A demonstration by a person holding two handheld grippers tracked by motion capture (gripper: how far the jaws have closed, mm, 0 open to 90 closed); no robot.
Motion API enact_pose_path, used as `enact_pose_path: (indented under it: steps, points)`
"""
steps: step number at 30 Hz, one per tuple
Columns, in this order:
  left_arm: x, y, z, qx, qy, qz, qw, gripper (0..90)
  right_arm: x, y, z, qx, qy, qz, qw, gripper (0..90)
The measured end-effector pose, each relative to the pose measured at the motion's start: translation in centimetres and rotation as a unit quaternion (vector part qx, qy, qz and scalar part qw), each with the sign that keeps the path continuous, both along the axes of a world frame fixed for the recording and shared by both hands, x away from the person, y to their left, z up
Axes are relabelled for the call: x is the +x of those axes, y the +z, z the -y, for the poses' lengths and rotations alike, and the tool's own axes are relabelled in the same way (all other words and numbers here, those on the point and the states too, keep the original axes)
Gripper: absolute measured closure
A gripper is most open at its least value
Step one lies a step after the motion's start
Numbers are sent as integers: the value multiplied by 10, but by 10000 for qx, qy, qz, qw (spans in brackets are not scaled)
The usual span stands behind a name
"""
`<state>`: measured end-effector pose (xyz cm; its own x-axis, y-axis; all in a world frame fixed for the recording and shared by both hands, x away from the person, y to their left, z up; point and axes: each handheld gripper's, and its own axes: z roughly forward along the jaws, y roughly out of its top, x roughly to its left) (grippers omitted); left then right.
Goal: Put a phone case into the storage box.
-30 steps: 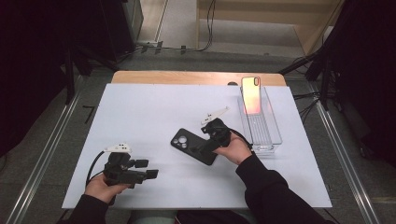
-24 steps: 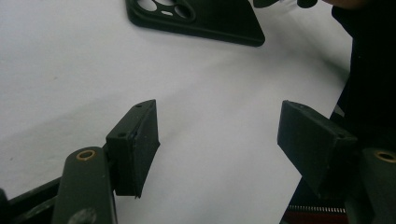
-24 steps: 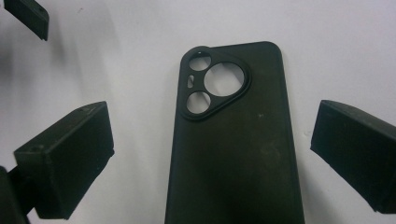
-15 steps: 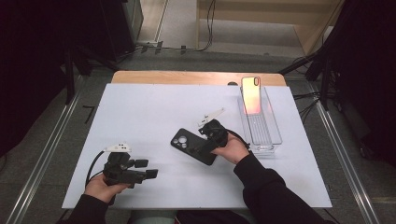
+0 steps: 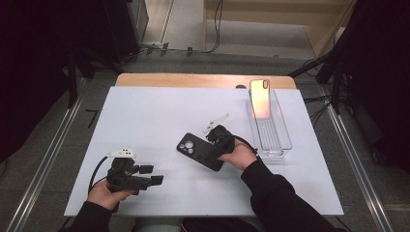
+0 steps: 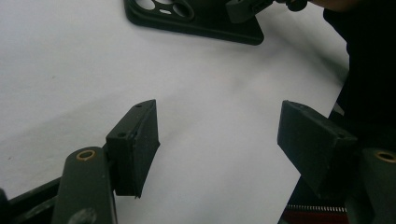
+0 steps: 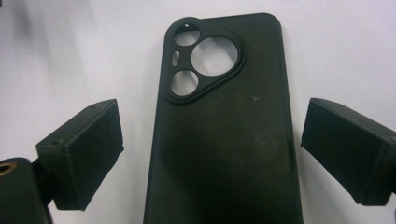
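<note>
Left claw (image 5: 153, 175) rested low at the near left of the white worktop (image 5: 145, 116), held in the person's left hand (image 5: 107, 193), with its cable looping back toward the wrist. Its jaws pointed toward the right and stood wide apart, with nothing between them; in the left gripper view (image 6: 219, 154) only bare white surface lay in the gap, near the worktop's front edge.

Toward the middle of the worktop lay a black phone case (image 5: 199, 151), flat, outer side up and set at a slant, its camera cut-outs toward the far left end. The left gripper view caught its camera end (image 6: 196, 21) at the top of the picture, well apart from the left claw.

Right claw (image 5: 212, 154) sat over the near right end of that case, gripped by the right hand (image 5: 238, 155) in a dark sleeve. In the right gripper view (image 7: 212, 154) its two jaws were spread wide, one on each side of the case (image 7: 224, 140), each clear of the case's edges, so the claw had hold of nothing.

Further right, along the worktop's right side, stood a clear plastic tray (image 5: 280, 145), long and narrow. A phone (image 5: 261, 99) with a glowing orange-pink face leaned at its far end.
</note>
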<state>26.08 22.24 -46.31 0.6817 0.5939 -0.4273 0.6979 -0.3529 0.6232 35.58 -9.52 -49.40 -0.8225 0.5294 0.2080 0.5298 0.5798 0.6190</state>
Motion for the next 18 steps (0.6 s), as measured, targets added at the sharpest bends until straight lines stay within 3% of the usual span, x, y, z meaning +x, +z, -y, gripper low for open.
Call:
enact_pose_path:
  steps: [5,10,13,18]
  points:
    - [0,0,0,8,1,4,10000,296,0,-5,-2,-109,1,-73,9999,40]
    - [0,0,0,12,-6,6,10000,296,-2,-9,-5,-392,91,18,9992,40]
    - [0,0,0,9,-8,7,10000,296,-2,-9,-5,-369,76,2,9993,41]
    - [-1,1,0,3,9,14,10000,296,-4,-11,-7,-498,118,197,9985,52]
